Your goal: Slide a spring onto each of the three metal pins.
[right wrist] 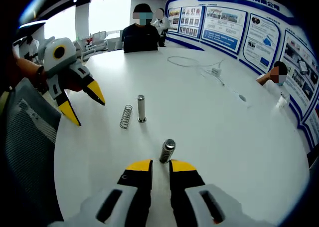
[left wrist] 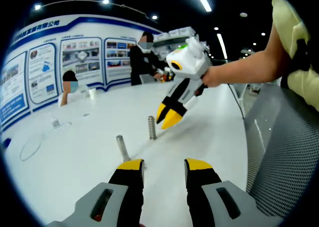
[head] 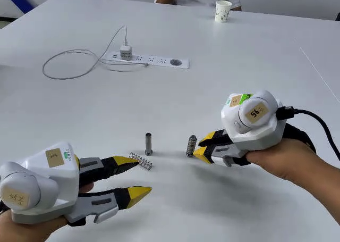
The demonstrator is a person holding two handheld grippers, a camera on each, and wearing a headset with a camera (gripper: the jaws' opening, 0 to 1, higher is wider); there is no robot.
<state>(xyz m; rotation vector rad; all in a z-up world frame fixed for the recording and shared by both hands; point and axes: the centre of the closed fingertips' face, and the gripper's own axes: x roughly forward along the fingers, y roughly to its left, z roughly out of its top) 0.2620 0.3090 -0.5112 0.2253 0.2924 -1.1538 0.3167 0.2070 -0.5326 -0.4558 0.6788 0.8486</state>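
Loose spring (head: 141, 160) first: a short bright coil lying flat on the white table (head: 255, 72), just beside the foot of the bare pin (head: 148, 144). That pin is a plain grey steel post, standing upright with nothing on it. To its right the other pin (head: 191, 145) wears a coil down its shaft, so I'd call that one done. By my read I'm on the next pin: pick up the coil and thread it over the bare post. My left gripper (head: 136, 175) sits low at the near edge, jaws spread wide and empty, the upper tip almost at the coil's end, so it's the nearer tool for the pick. That calls for a light pinch near one end, tipping the coil upright and lining its bore over the pin top. Squeeze too hard and I reckon it flicks away. My right gripper (head: 203, 146) is just beside the sprung pin, jaws parted by a narrow gap and nothing between them. Farther back are a power strip (head: 150, 60), its white cable (head: 69, 61) and a paper cup (head: 222, 10).
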